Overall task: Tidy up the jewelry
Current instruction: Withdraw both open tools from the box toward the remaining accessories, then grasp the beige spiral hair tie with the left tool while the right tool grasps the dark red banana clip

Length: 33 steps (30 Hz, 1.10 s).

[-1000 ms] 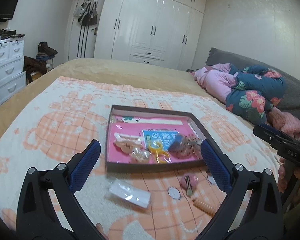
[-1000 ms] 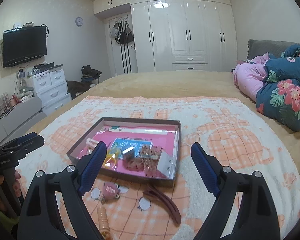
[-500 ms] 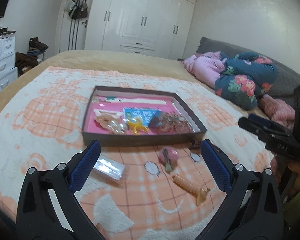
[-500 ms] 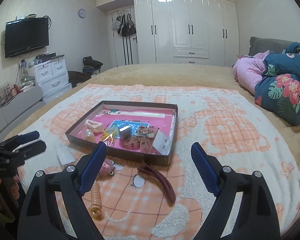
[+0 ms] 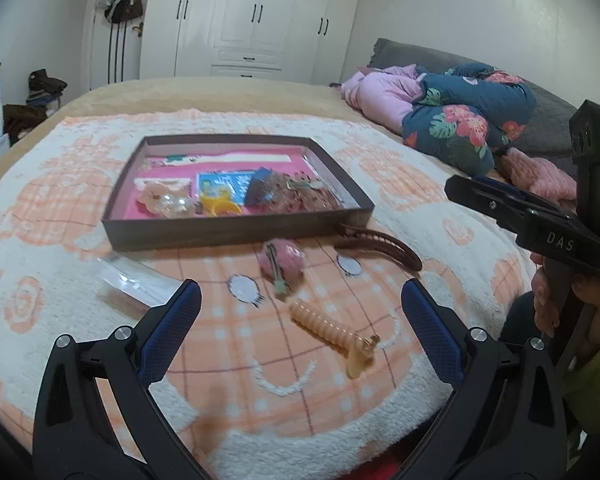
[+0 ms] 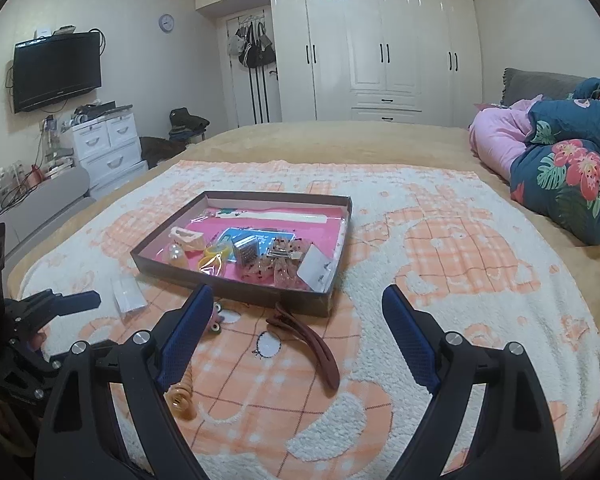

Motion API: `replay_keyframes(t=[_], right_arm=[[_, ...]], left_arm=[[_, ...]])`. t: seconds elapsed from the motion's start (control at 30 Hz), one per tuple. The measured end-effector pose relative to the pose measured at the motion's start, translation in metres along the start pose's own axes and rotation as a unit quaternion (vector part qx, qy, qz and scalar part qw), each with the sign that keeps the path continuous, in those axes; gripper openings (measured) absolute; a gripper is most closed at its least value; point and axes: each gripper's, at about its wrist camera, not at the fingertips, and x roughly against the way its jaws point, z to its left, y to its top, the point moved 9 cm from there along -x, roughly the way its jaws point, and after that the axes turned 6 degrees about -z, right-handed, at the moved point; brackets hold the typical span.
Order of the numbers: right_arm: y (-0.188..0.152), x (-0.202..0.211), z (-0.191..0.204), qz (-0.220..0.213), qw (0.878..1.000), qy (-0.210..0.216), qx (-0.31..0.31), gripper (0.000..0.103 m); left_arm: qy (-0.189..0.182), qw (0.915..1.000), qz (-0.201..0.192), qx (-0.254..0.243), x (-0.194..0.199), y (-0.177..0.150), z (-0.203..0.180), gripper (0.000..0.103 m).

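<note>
I am working 2 sets of tongs over a bed covered by a peach and white blanket [image 5: 380, 152]. My left tongs [image 5: 300, 312] stand wide and hold nothing; my right tongs [image 6: 296, 318] are also wide and bare.

A shallow brown tray [image 5: 236, 232] with a pink floor sits mid-blanket, already holding several small pieces (too jumbled to count). Outside it, just in front, I count 4 loose things: 1 pink clip [image 5: 282, 262], 1 ribbed peach clip [image 5: 332, 328], 1 long brown clip [image 6: 312, 344] touching the tray's near corner, and 1 clear packet [image 5: 140, 284] to the left.

The step in hand looks like a first pick. The peach clip lies nearest, between the left fingers, so I would lower over its ribbed middle, close across its narrow width, and press lightly, since the soft blanket will give. Lift clear of the tray wall before setting down.
</note>
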Motion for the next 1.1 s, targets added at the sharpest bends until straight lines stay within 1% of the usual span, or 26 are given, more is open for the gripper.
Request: replay_keyframes(t=[0.17, 0.43, 0.57, 0.67, 0.9, 1.03, 1.07, 1.1], right_arm=[[-0.008, -0.004, -0.006, 0.010, 1.000, -0.002, 0.003, 0.084], [-0.029, -0.020, -0.018, 0.035, 0.999, -0.014, 0.010, 0.084], [-0.035, -0.028, -0.020, 0.044, 0.999, -0.011, 0.013, 0.084], [-0.039, -0.035, -0.020, 0.053, 0.998, -0.008, 0.019, 0.084], [-0.053, -0.059, -0.022, 0.090, 0.995, 0.000, 0.032, 0.084], [-0.059, -0.073, -0.020, 0.107, 0.994, 0.005, 0.037, 0.083], [-0.060, -0.077, -0.020, 0.111, 0.993, 0.006, 0.040, 0.081], [-0.061, -0.079, -0.020, 0.113, 0.993, 0.007, 0.041, 0.079]], left_arm=[[0.001, 0.9999, 0.015, -0.001, -0.009, -0.009, -0.004, 0.092], [-0.008, 0.9993, 0.035, -0.009, -0.024, -0.026, -0.016, 0.092], [-0.009, 0.9988, 0.046, -0.014, -0.033, -0.034, -0.020, 0.092], [-0.008, 0.9988, 0.046, -0.012, -0.038, -0.036, -0.021, 0.092], [-0.012, 0.9974, 0.069, -0.019, -0.057, -0.047, -0.030, 0.092], [-0.001, 0.9967, 0.077, -0.025, -0.067, -0.051, -0.030, 0.092], [0.001, 0.9967, 0.077, -0.027, -0.069, -0.052, -0.030, 0.091], [0.002, 0.9966, 0.077, -0.029, -0.070, -0.052, -0.030, 0.087]])
